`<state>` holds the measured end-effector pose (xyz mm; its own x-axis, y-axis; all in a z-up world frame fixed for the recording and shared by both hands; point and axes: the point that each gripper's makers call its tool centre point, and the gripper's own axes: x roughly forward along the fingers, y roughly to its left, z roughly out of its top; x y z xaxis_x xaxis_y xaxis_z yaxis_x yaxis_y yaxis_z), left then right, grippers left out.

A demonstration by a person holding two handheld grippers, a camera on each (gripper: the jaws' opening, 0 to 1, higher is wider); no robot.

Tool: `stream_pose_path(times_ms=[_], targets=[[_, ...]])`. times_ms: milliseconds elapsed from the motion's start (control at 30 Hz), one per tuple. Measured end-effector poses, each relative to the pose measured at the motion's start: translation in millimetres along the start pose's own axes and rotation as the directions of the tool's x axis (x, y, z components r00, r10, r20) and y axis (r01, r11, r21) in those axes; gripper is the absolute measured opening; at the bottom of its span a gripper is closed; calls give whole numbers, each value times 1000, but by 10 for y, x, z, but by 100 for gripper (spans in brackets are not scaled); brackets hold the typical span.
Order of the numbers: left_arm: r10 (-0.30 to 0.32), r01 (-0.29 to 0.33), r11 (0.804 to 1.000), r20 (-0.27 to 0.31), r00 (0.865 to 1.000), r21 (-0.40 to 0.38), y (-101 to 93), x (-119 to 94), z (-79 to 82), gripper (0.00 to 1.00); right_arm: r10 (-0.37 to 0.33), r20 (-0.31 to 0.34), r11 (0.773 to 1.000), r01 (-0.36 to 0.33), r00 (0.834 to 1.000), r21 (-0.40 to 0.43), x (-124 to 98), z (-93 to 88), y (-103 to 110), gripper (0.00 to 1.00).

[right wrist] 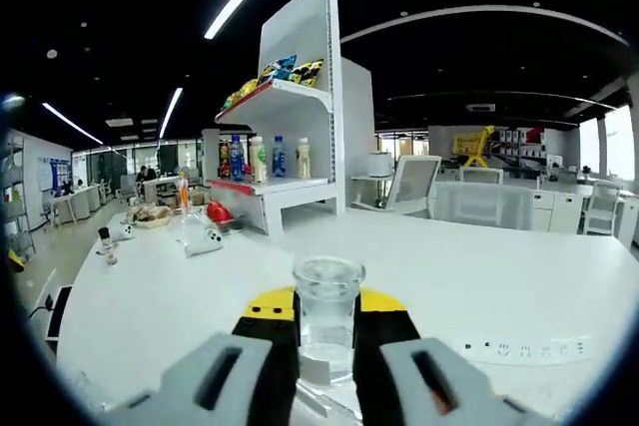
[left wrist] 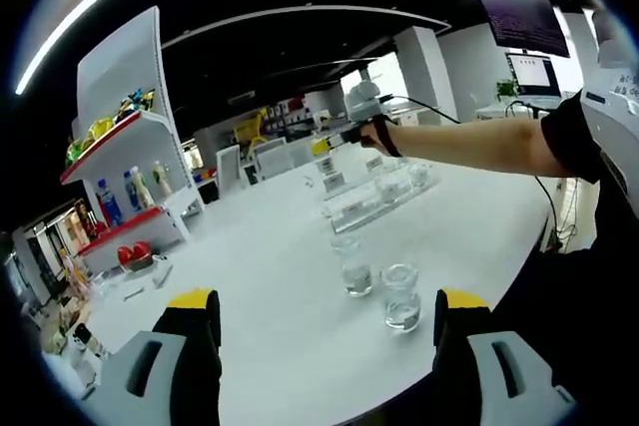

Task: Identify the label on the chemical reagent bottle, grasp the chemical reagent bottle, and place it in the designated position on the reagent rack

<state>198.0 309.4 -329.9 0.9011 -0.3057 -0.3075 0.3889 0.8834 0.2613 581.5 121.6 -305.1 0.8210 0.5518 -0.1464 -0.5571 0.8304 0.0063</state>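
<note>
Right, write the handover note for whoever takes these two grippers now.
Right gripper: shut on a clear reagent bottle, held above the white table; label not readable.
Left gripper: open, empty, low over the table.
Two more clear bottles stand just ahead of the left gripper; the clear reagent rack lies beyond them.
Done: one bottle grasped.
Left: place it in the rack, then the others.

Reagent bottle (right wrist: 328, 316): base is being hidden between the right gripper (right wrist: 328, 341) jaws; label unreadable. Reagent rack (left wrist: 384, 195): contents and labels are blurring, too small to read. Person's arm (left wrist: 469, 145): is running off the frame's right edge. Shelf bottles (right wrist: 262, 158): labels illegible.
</note>
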Motion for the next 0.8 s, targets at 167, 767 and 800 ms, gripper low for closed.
stream_pose_path(times_ms=[167, 767, 800], targets=[[-4, 4, 1000, -7, 1000, -5, -7, 13, -34, 88, -15, -14, 1000, 15, 1000, -14, 9, -66, 27, 16], [2, -2, 1000, -9, 1000, -7, 13, 26, -32, 88, -35, -57, 999, 35, 998, -5, 5, -281, -9, 16], [2, -2, 1000, -9, 1000, -6, 11, 27, -30, 88, -36, -61, 999, 36, 997, -8, 3, -295, -6, 16]])
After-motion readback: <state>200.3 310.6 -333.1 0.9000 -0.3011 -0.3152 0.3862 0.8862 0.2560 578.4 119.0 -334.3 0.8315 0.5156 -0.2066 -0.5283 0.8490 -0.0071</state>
